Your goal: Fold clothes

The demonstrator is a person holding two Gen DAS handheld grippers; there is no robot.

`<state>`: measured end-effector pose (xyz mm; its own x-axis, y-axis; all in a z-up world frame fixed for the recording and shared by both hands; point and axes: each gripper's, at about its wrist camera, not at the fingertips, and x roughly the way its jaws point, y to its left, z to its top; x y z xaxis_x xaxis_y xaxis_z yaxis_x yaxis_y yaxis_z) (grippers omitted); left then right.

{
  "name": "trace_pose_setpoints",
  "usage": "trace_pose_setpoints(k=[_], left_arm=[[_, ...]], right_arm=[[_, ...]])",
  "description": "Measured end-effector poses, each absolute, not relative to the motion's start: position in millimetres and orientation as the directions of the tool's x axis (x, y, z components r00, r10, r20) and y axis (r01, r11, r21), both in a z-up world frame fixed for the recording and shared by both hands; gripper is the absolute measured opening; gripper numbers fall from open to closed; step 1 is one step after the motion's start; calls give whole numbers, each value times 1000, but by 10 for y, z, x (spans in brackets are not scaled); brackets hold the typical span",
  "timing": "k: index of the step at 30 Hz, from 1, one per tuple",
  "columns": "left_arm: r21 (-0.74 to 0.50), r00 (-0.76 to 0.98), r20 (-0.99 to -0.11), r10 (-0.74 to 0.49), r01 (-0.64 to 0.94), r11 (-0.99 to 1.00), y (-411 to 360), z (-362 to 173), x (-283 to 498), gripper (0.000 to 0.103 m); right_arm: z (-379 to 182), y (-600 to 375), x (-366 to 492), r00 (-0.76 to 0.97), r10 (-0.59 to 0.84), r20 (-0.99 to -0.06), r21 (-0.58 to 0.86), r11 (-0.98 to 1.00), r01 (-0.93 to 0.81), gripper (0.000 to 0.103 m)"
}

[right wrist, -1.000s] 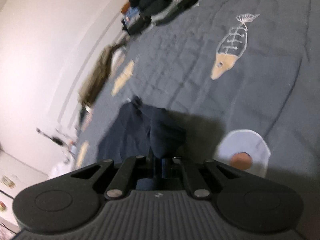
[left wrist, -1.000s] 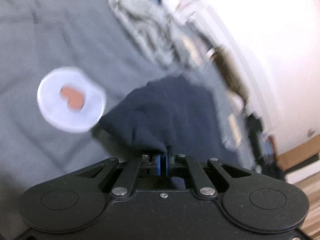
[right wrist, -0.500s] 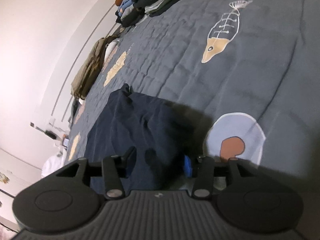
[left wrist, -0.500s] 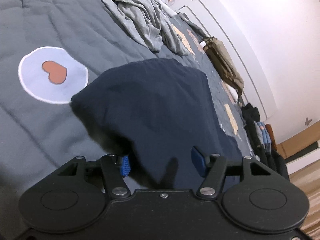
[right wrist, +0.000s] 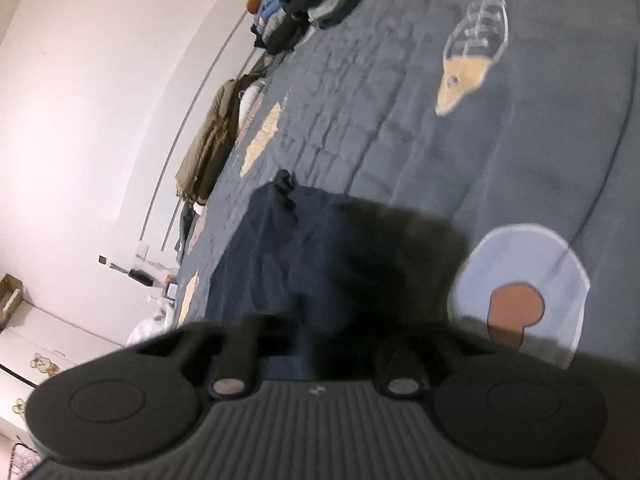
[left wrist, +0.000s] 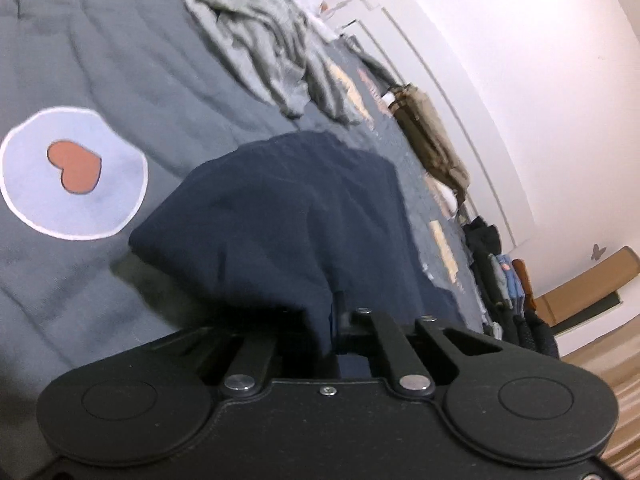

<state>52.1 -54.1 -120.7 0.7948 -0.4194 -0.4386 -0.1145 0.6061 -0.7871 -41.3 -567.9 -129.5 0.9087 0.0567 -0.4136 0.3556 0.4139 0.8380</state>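
Note:
A dark navy garment (left wrist: 288, 216) lies bunched on the grey bed cover (left wrist: 100, 60). My left gripper (left wrist: 334, 316) is at its near edge, jaws closing, with a fold of the navy cloth pinched between the fingers. In the right wrist view the same navy garment (right wrist: 288, 248) stretches away from my right gripper (right wrist: 316, 320). That gripper is closing on the near edge too. Its fingertips are blurred and partly hidden under the dark cloth.
A crumpled grey garment (left wrist: 264, 48) lies farther up the bed. A khaki garment (left wrist: 432, 140) sits along the wall-side edge, and a stack of folded clothes (left wrist: 500, 272) is beyond it. The cover carries a heart patch (left wrist: 74, 172) and a fish print (right wrist: 476, 48).
Half a second ago both grippers stood open around the garment's near edge; now both have closed on it. Before that they were shut on the cloth. The hands stayed almost in place.

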Motion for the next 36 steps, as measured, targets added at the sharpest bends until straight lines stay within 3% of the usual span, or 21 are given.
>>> trace_pose_setpoints(k=[5,6,9,11,14,15,16,25,36], left_arm=[[-797,784,-454,-424,-144,587,-526,-1221,551,5],[-797,776,-466,-426,-158,583,-519,-1245,571,8],[-792,770,-475,-426,-163,589,-533,-1281,619,11],[-788,771,-471,-430,-148,597,-558,-1272,643,11],[-776,776,-468,-424,-132,616,-584,-1267,647,11],[-774,776,-469,-422,-131,619,-584,-1273,640,10],[-773,778,-468,-420,-129,622,-580,-1269,633,7],[-790,794,-437,-423,-115,602,-501,-1140,442,3],[-757,769,-455,-448,-69,650,-476,-882,71,3]], right_arm=[[-1200,-5633,-374,897,42,-440,813,444,378,11],[-1225,-5626,-343,887,46,-460,801,452,392,14],[-1363,-5606,-280,874,99,-475,814,427,394,37],[-1375,-5554,-256,876,106,-471,809,448,380,37],[-1336,-5482,-230,881,96,-464,791,494,362,25],[-1336,-5478,-233,879,88,-469,789,489,372,9],[-1340,-5507,-258,882,95,-462,799,477,367,5],[-1160,-5468,-442,897,78,-435,824,436,362,3],[-928,-5417,-917,861,74,-503,788,449,422,3]])
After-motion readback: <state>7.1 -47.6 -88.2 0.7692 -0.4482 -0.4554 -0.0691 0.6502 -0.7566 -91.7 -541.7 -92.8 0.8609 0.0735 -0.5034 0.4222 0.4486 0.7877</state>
